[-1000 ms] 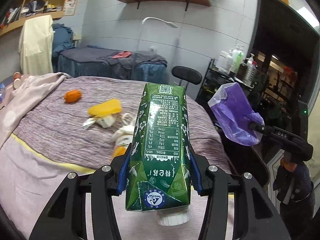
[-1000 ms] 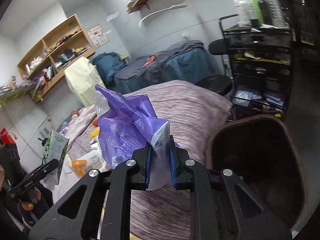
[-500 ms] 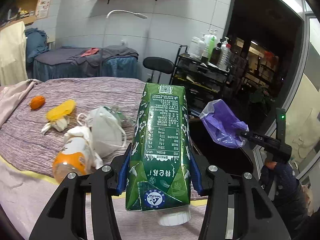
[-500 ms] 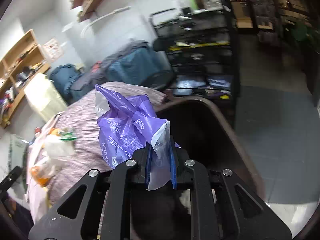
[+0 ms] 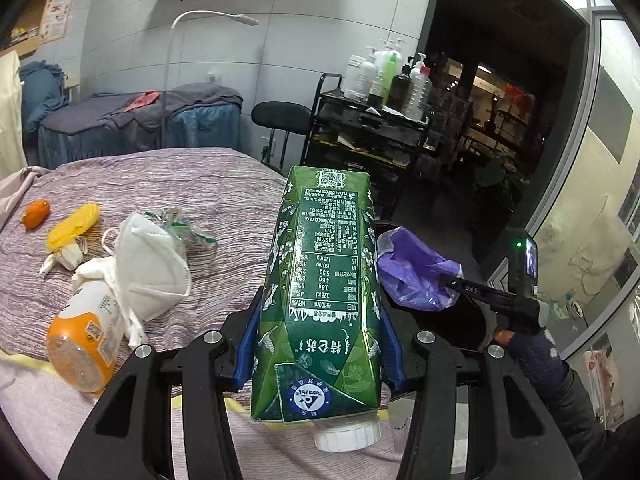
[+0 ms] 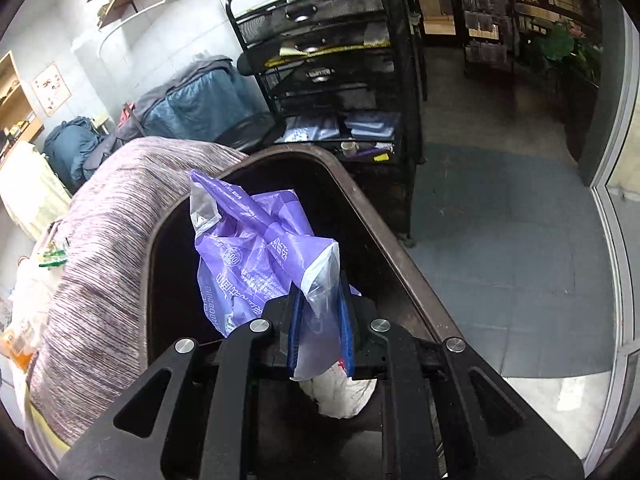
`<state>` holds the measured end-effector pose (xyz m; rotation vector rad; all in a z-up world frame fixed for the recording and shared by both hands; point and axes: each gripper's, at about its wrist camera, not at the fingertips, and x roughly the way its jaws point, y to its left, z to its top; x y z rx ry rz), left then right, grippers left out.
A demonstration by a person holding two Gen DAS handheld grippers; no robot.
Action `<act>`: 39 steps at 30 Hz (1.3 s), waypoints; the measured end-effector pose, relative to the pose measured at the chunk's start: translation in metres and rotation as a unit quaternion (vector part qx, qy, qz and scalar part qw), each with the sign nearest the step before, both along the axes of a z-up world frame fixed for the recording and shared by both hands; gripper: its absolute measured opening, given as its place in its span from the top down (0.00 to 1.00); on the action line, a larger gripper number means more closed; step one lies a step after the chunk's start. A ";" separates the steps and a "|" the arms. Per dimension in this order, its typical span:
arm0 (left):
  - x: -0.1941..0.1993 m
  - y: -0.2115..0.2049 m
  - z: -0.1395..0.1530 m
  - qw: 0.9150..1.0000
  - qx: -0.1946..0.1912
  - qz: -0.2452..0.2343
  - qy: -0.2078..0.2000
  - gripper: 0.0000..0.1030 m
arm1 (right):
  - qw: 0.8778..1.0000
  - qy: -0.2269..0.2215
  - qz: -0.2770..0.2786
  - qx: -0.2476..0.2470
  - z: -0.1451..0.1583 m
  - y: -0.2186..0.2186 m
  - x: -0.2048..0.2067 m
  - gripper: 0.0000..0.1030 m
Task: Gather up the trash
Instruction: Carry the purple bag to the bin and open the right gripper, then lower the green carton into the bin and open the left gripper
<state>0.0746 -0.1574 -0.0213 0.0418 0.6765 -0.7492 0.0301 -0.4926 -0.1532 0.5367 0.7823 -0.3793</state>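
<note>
A green drink carton (image 5: pixel 324 264) stands cap-down between the blue pads of my left gripper (image 5: pixel 320 320), which is shut on it above the near edge of the bed. To its right, my right gripper (image 6: pixel 320 320) holds a crumpled purple plastic bag (image 6: pixel 256 256) over the mouth of a dark brown bin (image 6: pixel 384 248). Its jaws are opening, with the bag's clear end still pinched between the pads. From the left wrist view the purple bag (image 5: pixel 412 272) hangs at the right gripper's tip (image 5: pixel 452 284), held by a gloved hand.
On the striped bedspread (image 5: pixel 180 184) lie a white face mask (image 5: pixel 152 268), an orange-capped bottle (image 5: pixel 84 340), a yellow wrapper (image 5: pixel 74 224) and a small orange item (image 5: pixel 36 214). White crumpled trash (image 6: pixel 340 396) lies inside the bin. A black wire cart (image 6: pixel 328 60) stands behind it.
My left gripper has swung right with the carton, bringing the bin side into view. The right gripper has dropped from beside the bed to over the bin's mouth, bag still between its pads.
</note>
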 end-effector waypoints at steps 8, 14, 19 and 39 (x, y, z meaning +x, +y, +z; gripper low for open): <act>-0.003 -0.017 -0.003 1.000 0.002 -0.020 0.011 0.52 | 1.000 0.003 -0.010 -0.013 -0.001 0.006 -0.009 0.32; -0.002 -0.029 -0.005 0.999 0.003 -0.035 0.019 0.52 | 1.000 -0.013 -0.017 -0.010 0.005 0.005 -0.018 0.28; 0.001 -0.044 -0.006 0.998 -0.001 -0.050 0.027 0.52 | 0.999 -0.036 -0.028 -0.011 0.016 0.002 -0.029 0.28; 0.018 -0.146 -0.030 0.990 0.048 -0.118 0.067 0.52 | 0.994 -0.073 -0.075 -0.024 0.038 -0.016 -0.064 0.23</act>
